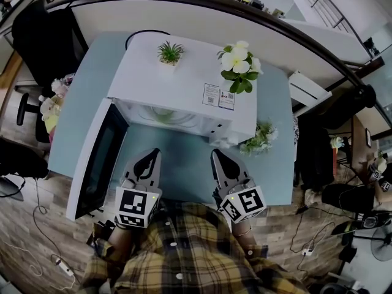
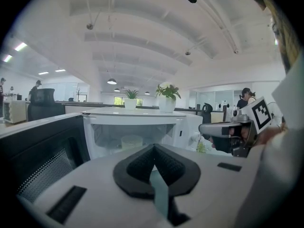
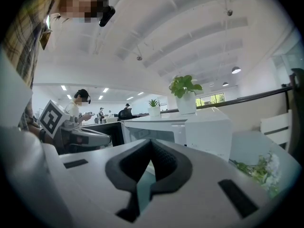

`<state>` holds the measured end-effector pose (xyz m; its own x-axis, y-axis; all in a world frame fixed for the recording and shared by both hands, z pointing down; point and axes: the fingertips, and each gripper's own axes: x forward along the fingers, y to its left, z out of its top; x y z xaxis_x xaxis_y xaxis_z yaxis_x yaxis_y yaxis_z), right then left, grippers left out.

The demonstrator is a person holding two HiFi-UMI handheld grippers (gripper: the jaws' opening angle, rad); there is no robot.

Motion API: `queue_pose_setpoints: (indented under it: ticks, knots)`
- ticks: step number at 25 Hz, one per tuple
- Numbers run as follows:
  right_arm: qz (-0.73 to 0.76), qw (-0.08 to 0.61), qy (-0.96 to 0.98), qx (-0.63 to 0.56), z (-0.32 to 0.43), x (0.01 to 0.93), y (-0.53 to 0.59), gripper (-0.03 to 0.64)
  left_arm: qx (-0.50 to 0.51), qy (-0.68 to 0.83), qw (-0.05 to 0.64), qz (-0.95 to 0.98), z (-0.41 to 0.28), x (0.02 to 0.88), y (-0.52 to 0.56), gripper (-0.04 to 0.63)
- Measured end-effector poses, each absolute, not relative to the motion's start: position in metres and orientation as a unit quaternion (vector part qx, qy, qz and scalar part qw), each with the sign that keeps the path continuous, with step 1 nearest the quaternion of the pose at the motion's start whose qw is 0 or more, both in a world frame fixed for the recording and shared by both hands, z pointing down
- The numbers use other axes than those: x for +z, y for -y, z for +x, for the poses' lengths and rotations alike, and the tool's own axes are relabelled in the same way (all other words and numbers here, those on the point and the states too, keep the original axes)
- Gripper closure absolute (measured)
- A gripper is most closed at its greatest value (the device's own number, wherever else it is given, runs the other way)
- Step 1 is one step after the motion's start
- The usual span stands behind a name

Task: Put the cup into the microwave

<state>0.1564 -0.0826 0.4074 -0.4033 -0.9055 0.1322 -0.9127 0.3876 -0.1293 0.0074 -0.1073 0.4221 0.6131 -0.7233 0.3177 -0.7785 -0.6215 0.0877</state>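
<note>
A white microwave (image 1: 184, 84) stands on a light-blue table (image 1: 177, 170) with its door (image 1: 101, 158) swung open to the left. A pale cup (image 2: 131, 141) sits upright inside the cavity, faintly visible from above as well (image 1: 162, 114). My left gripper (image 1: 154, 154) hovers in front of the opening, jaws shut and empty (image 2: 153, 148). My right gripper (image 1: 217, 155) is beside it at the right, also shut with nothing held (image 3: 151, 144). Both stand apart from the microwave and point toward it.
A small green potted plant (image 1: 170, 52) and a white-flowered plant (image 1: 239, 66) stand on top of the microwave. A flower bunch (image 1: 260, 139) lies on the table right of the microwave. Office chairs and floor cables surround the table; other people stand far off.
</note>
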Motion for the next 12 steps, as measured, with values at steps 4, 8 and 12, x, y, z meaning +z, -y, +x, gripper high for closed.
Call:
queue_pose_setpoints:
  ticks: [4, 8, 12]
  knots:
    - [0.545, 0.020, 0.833, 0.090, 0.1547, 0.4073, 0.0843, 0.614, 0.126, 0.422, 0.108, 0.891, 0.0063, 0.4219, 0.1089, 0.606]
    - [0.543, 0.020, 0.835, 0.089, 0.1522, 0.4065, 0.0847, 0.614, 0.127, 0.424, 0.109, 0.890, 0.0047, 0.4227, 0.1099, 0.606]
    - [0.545, 0.021, 0.833, 0.090, 0.1518, 0.4078, 0.0853, 0.614, 0.127, 0.423, 0.109, 0.890, 0.0038, 0.4235, 0.1105, 0.606]
